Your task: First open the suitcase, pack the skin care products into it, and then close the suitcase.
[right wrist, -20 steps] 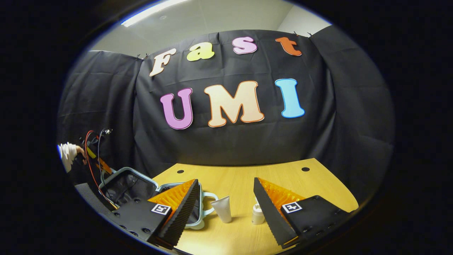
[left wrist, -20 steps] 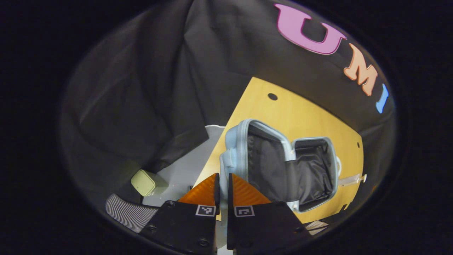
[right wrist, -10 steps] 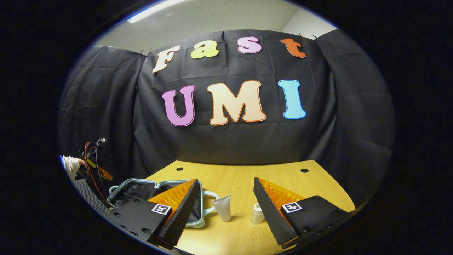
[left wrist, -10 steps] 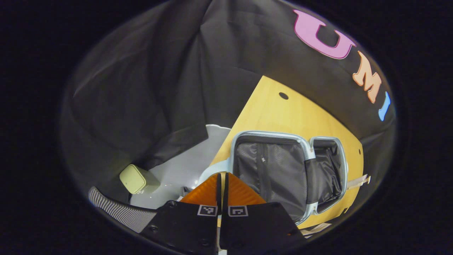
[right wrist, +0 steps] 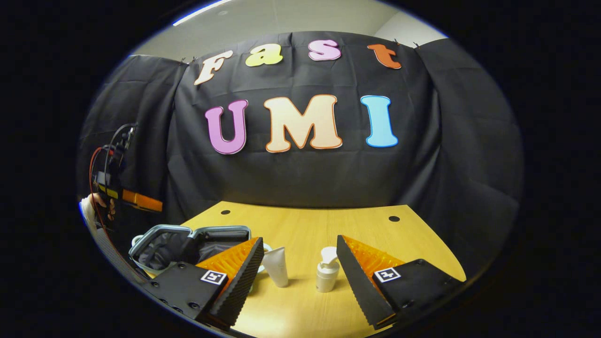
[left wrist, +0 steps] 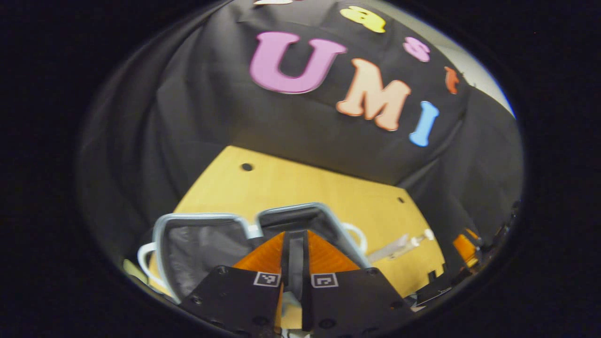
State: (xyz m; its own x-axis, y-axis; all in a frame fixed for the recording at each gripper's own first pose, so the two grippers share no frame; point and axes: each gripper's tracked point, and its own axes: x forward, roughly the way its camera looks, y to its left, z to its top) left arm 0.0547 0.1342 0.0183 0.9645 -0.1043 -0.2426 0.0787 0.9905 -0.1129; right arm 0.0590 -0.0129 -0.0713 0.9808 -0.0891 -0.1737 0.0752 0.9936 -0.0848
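Observation:
The light blue suitcase [left wrist: 197,217] lies open on the wooden table [left wrist: 291,183], both dark-lined halves facing up. My left gripper [left wrist: 294,241] hovers over its near side, with a narrow gap and nothing held between the fingers. In the right gripper view the suitcase [right wrist: 188,239] sits at the left. A white tube [right wrist: 277,272] and a white pump bottle [right wrist: 327,272] stand on the table [right wrist: 305,220], ahead of my wide-open right gripper [right wrist: 296,240] and framed by its fingers. The left gripper [right wrist: 136,201] shows there above the suitcase, held by a hand.
The table has cable holes near its far edge [right wrist: 393,218]. Black cloth walls close the booth behind and to both sides. A striped sleeve [right wrist: 110,249] crosses the left of the right gripper view, with red and black cables above it.
The suitcase lid dropped fully open and flat. My left gripper lifted and turned to face the back wall, its fingers parting slightly. The right gripper shifted, so tube and bottle sit between its fingers.

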